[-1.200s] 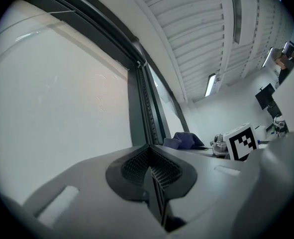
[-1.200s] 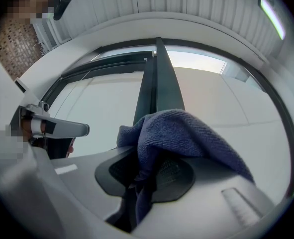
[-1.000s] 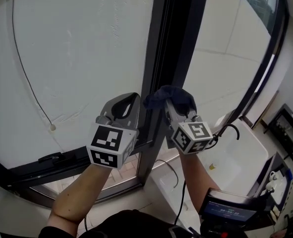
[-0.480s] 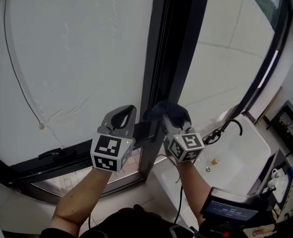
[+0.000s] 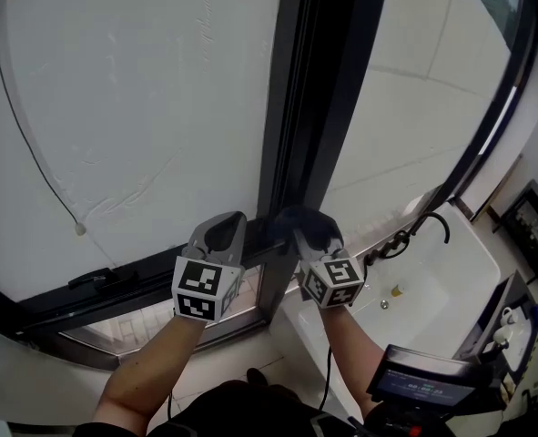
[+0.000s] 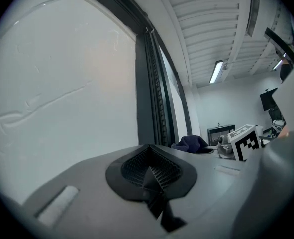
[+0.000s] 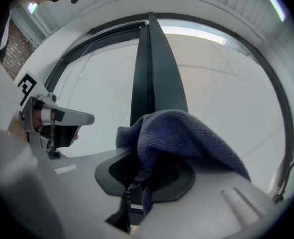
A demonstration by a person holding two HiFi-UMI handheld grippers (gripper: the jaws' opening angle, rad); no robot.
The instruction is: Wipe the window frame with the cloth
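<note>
A dark window frame post [image 5: 316,89] runs up the middle between two white panes. My right gripper [image 5: 307,228] is shut on a dark blue cloth [image 5: 307,223], which rests against the foot of that post. In the right gripper view the cloth [image 7: 179,138] bulges over the jaws in front of the post [image 7: 154,78]. My left gripper [image 5: 223,233] is shut and empty, just left of the post near the lower rail [image 5: 114,289]. From the left gripper view the post [image 6: 149,98] and the cloth [image 6: 191,144] show ahead.
A thin dark cord [image 5: 27,144] with a small bead hangs over the left pane. A white basin [image 5: 441,289] with a dark tap sits at lower right, next to a dark device with a screen [image 5: 423,390]. A cable [image 5: 328,371] trails below my right arm.
Both grippers have slid down the post together, from mid-height to its foot, with the cloth still in the right one.
</note>
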